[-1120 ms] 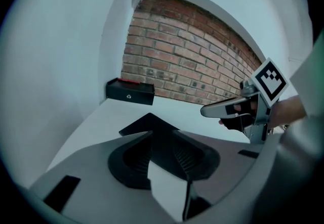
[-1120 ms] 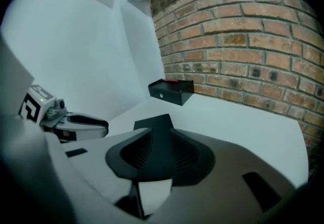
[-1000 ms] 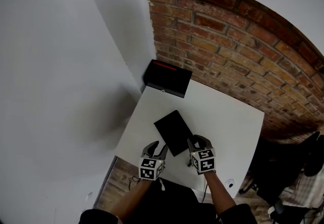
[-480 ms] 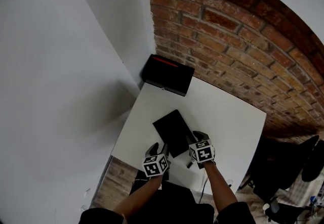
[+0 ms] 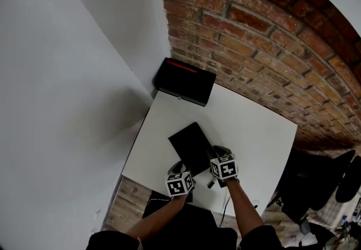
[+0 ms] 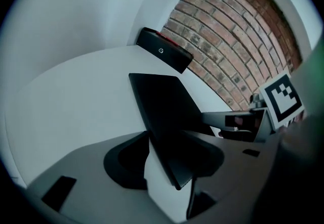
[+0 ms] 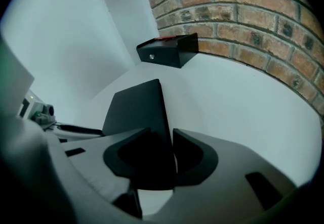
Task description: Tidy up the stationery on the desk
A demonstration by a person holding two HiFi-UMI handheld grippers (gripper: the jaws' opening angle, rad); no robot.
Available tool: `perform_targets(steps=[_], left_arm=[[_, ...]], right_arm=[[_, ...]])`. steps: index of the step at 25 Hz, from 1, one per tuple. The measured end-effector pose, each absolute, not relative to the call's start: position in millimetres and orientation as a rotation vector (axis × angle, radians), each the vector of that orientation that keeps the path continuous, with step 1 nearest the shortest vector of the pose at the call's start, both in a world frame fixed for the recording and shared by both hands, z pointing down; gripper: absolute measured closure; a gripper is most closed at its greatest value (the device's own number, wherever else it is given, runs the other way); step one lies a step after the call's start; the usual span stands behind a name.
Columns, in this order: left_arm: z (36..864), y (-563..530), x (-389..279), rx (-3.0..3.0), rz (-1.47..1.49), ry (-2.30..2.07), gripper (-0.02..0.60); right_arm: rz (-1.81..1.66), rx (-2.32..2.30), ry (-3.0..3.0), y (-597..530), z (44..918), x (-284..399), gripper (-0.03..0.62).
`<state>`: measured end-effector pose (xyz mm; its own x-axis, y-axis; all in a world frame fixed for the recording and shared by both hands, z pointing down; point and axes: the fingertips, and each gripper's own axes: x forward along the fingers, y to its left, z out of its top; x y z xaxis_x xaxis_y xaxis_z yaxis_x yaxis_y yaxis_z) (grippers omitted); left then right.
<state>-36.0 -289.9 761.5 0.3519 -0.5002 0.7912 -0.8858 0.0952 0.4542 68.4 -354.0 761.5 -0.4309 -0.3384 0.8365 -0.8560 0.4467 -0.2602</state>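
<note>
Item: flat black rectangular notebook point(image 5: 190, 143), lying on the white desk point(image 5: 248, 122), near side, unstowed. Left gripper point(image 5: 179, 166) and right gripper point(image 5: 216, 153): jaws have just been opening, now spread, each straddling a near corner, unclamped. We judge tidying barely begun.

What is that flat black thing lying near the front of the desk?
A thin, matte black rectangular slab, perhaps a notebook or pad, lies askew on the white desk. Its near corners sit between the jaws of the left hand-held gripper and right hand-held gripper, which have just been opening; neither grips it.
</note>
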Motion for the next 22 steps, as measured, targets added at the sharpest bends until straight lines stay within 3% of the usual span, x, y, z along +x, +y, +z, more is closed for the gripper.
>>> perform_targets(steps=[22], left_arm=[[763,-296,-79,1.705,0.620,-1.184,0.442]], right_arm=[[1.036,1.058,-1.927,-317,762,41,0.465]])
